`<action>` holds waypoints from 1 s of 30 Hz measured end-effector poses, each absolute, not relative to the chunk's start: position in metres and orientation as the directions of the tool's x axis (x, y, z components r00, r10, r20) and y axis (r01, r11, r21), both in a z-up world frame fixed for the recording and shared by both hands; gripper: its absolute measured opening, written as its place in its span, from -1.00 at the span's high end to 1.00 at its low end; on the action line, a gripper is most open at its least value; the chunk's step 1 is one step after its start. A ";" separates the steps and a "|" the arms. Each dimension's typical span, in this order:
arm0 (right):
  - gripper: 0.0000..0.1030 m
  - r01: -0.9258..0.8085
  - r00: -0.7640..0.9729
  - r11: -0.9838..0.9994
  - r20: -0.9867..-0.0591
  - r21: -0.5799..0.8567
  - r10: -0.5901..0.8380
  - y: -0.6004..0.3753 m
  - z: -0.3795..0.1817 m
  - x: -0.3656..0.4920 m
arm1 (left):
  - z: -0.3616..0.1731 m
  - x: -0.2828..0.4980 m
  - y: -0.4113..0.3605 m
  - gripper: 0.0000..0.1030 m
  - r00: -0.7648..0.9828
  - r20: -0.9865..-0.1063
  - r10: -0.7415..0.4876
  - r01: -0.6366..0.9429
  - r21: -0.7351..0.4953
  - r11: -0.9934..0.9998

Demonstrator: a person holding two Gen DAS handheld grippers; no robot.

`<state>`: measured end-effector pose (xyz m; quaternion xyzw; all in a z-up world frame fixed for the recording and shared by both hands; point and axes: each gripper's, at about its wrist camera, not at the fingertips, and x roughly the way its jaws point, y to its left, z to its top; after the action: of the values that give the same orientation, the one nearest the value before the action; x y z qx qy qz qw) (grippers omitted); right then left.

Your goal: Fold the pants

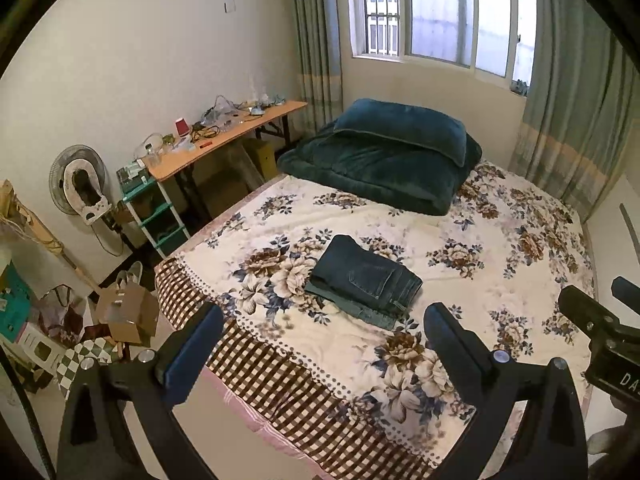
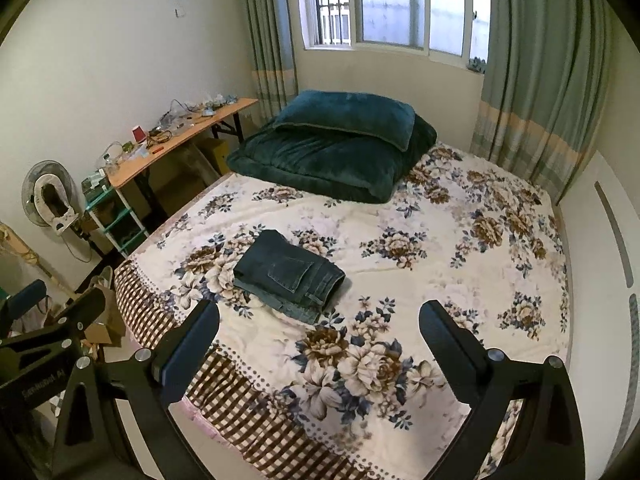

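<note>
A: Left wrist view?
B: Left hand-held gripper [image 1: 324,332] jaws wide apart, holding nothing. Folded pants [image 1: 364,280] lie on the bed [image 1: 500,240].
A: Right wrist view?
B: Right hand-held gripper [image 2: 320,328] equally wide, empty; pants [image 2: 288,272] beyond its fingertips, untouched.

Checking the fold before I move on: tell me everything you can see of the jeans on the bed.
The jeans are dark blue denim, folded into a compact, roughly rectangular stack of several layers. A stitched back pocket faces up on top; lighter, faded denim edges show at the near lower end. They lie flat on the floral bedspread, toward its near left part, well short of the dark green quilt. Neither gripper touches them; both hang open above the bed's near edge.
</note>
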<state>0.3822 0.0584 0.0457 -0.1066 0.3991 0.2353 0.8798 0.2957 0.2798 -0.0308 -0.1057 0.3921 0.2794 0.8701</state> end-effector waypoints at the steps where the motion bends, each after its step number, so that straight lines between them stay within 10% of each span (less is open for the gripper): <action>1: -0.98 -0.500 0.576 0.866 -0.748 -0.005 0.328 0.059 0.048 0.379 | -0.029 0.293 0.279 -1.00 0.538 -0.739 0.404 -0.569 0.035 0.821; 30: -0.98 -0.500 0.604 0.866 -0.724 -0.020 0.332 0.053 0.071 0.354 | -0.014 0.277 0.270 -1.00 0.579 -0.709 0.403 -0.564 0.009 0.826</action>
<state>0.3543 0.0527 0.0714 -0.1111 0.3783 0.2343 0.8886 0.2770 0.2697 -0.0139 -0.1095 0.3680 0.2743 0.8817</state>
